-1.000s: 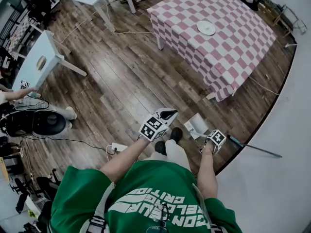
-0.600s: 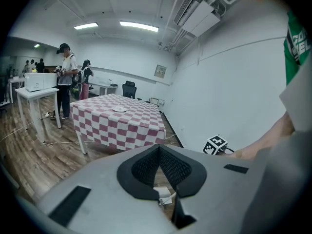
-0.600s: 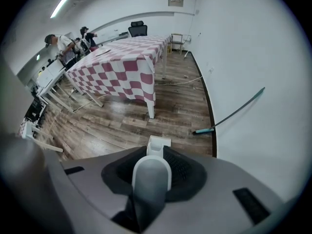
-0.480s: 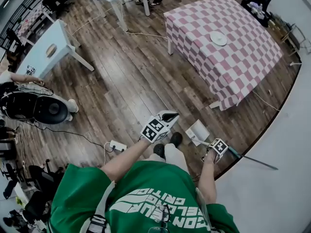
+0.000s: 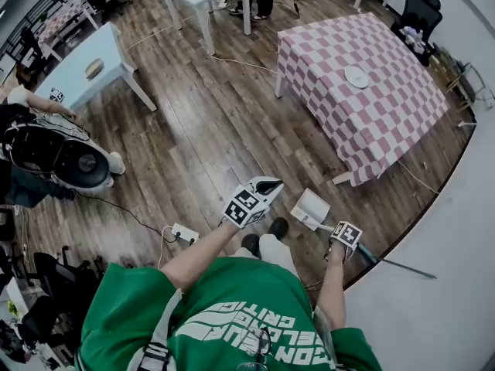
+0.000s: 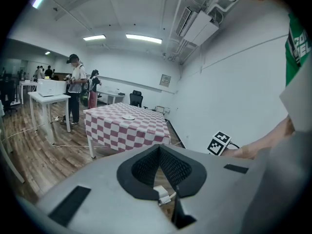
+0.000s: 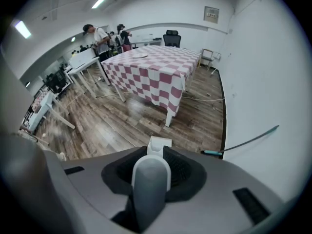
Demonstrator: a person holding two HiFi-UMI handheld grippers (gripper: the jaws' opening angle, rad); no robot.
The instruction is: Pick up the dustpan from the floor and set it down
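The white dustpan (image 5: 311, 207) hangs low over the wood floor just ahead of my feet. Its grey handle (image 7: 151, 179) runs back between the jaws of my right gripper (image 5: 336, 229), which is shut on it. In the right gripper view the handle fills the space between the pads of the right gripper (image 7: 155, 152), and the white pan (image 7: 159, 144) shows just beyond. My left gripper (image 5: 269, 184) is held out in front of me, left of the dustpan and clear of it. In its own view the left gripper (image 6: 159, 149) has its tips together with nothing between them.
A long broom handle (image 5: 387, 263) lies along the foot of the white wall (image 5: 448, 284) at my right. The pink checked table (image 5: 363, 91) with a white plate (image 5: 356, 76) stands ahead. A power strip (image 5: 184, 234) and cables lie at my left, and a person with black gear (image 5: 54, 157) sits beyond.
The view has drawn back from the floor and swung right. Both grippers have risen; the right one still grips the dustpan's handle and the pan has turned slightly.
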